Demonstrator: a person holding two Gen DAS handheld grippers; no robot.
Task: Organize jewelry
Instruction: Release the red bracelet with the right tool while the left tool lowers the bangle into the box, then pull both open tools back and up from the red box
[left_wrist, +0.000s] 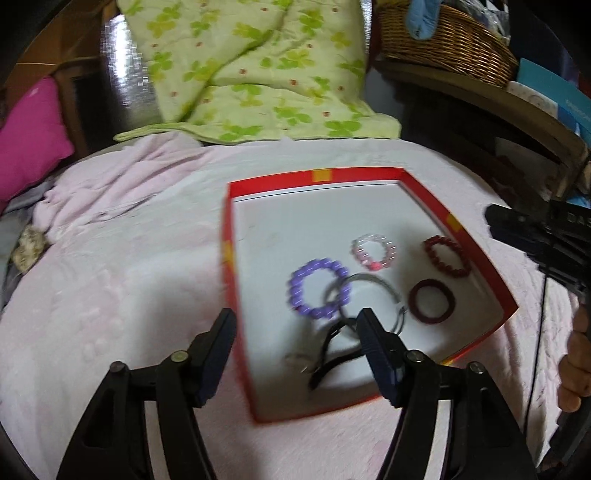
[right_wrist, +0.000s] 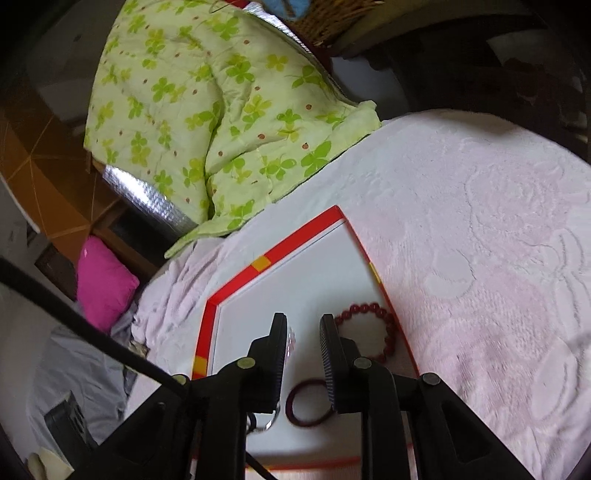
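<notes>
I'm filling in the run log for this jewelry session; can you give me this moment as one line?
phase: over box | left tool: open, empty | right tool: narrow gap, empty | red box: purple bracelet, dark red bracelet inside

You have a shallow red-rimmed box (left_wrist: 476, 254) with yellow squares on its rim and a white floor, sitting at centre right of the left wrist view. Inside it, your purple bead bracelet (left_wrist: 320, 289) lies flat near the middle, overlapped on its right by a thin silver bangle (left_wrist: 384, 284). Above them lies a pink and clear bead bracelet (left_wrist: 373, 252); at the right wall a dark red bead bracelet (left_wrist: 446, 256), and just below it a maroon hair band (left_wrist: 432, 301). A black band (left_wrist: 328, 354) lies toward the box's lower edge, blurred.
</notes>
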